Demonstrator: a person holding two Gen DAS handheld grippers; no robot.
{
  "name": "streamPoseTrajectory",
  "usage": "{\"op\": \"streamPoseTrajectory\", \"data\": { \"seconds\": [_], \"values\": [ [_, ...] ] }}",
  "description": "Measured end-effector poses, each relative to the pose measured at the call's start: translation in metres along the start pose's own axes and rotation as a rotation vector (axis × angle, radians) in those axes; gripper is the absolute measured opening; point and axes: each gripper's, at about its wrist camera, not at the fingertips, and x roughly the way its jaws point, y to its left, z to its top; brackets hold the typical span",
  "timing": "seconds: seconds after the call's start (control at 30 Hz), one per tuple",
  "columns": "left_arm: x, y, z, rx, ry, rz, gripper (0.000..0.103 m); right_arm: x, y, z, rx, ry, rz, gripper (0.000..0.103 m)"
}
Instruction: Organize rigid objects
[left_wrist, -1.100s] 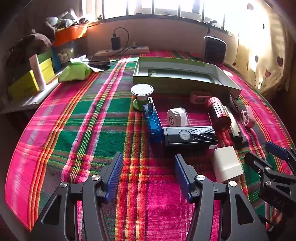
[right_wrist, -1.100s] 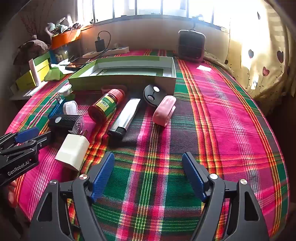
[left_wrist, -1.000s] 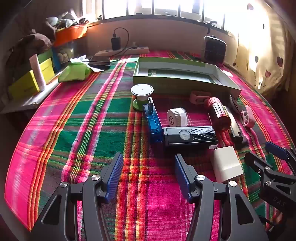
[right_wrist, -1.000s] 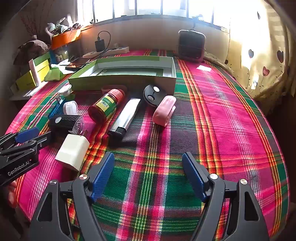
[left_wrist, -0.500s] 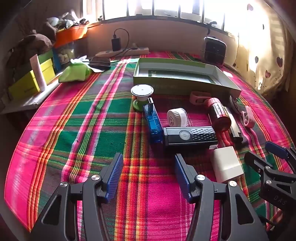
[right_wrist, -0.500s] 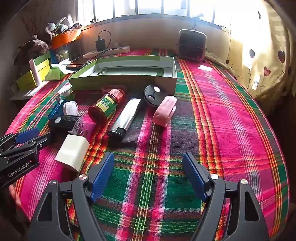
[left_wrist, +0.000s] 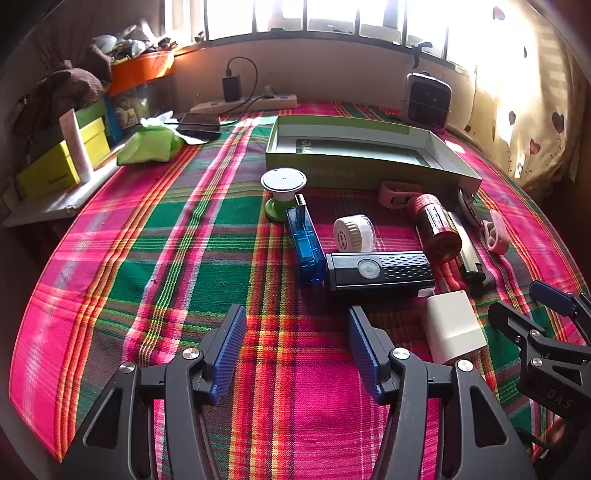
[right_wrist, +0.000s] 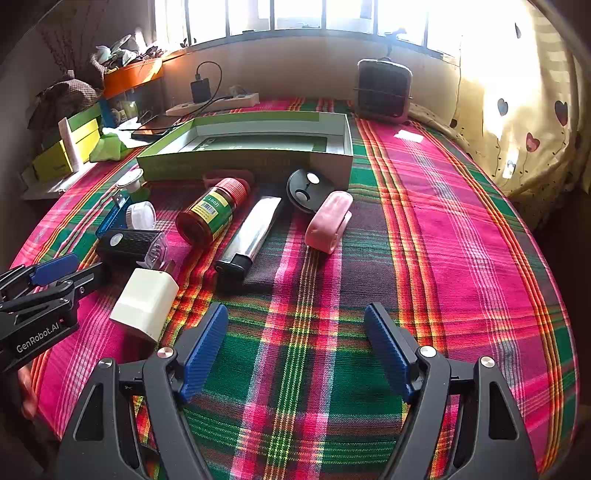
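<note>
While both sets of jaws stand spread and empty, the left gripper (left_wrist: 295, 349) and the right gripper (right_wrist: 295, 347) hover over the plaid cloth (right_wrist: 443, 221). Just ahead of them lies a white adapter (right_wrist: 146, 304). Beyond it lie a black torch (left_wrist: 380, 271), a blue stapler (left_wrist: 306, 245), a white round cap (left_wrist: 354, 233), a red-capped bottle (right_wrist: 212, 216), a silver lighter (right_wrist: 253, 232) and a pink clip (right_wrist: 328, 221). The green box (right_wrist: 243, 162) sits open behind this cluster, near the window wall.
</note>
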Motion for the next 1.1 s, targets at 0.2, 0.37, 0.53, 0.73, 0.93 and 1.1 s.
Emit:
{"op": "streamPoseTrajectory", "data": {
  "seconds": [0.2, 0.37, 0.53, 0.73, 0.93, 1.1],
  "values": [
    [-0.0002, -0.0005, -0.0004, 0.000, -0.001, 0.001, 0.055, -0.0003, 0.0000, -0.0003, 0.000, -0.001, 0.000, 0.077],
    [-0.0002, -0.0004, -0.0005, -0.001, -0.001, 0.001, 0.055, 0.0000, -0.0004, 0.0000, -0.001, -0.001, 0.001, 0.077],
    [-0.0002, -0.0001, -0.0006, -0.001, -0.002, 0.000, 0.055, 0.0000, -0.0004, 0.0000, -0.001, -0.001, 0.001, 0.077],
    [-0.0001, 0.0001, -0.0006, -0.001, -0.002, 0.000, 0.055, 0.0001, -0.0004, 0.0000, -0.001, -0.002, 0.001, 0.077],
    [0.0006, 0.0011, -0.0005, 0.002, 0.003, -0.003, 0.055, -0.0004, 0.0005, 0.0001, -0.002, -0.001, 0.003, 0.077],
    [0.0011, 0.0050, 0.0031, 0.005, 0.010, -0.020, 0.055, -0.0012, -0.0021, 0.0020, -0.018, 0.003, 0.021, 0.077]
  ]
}}
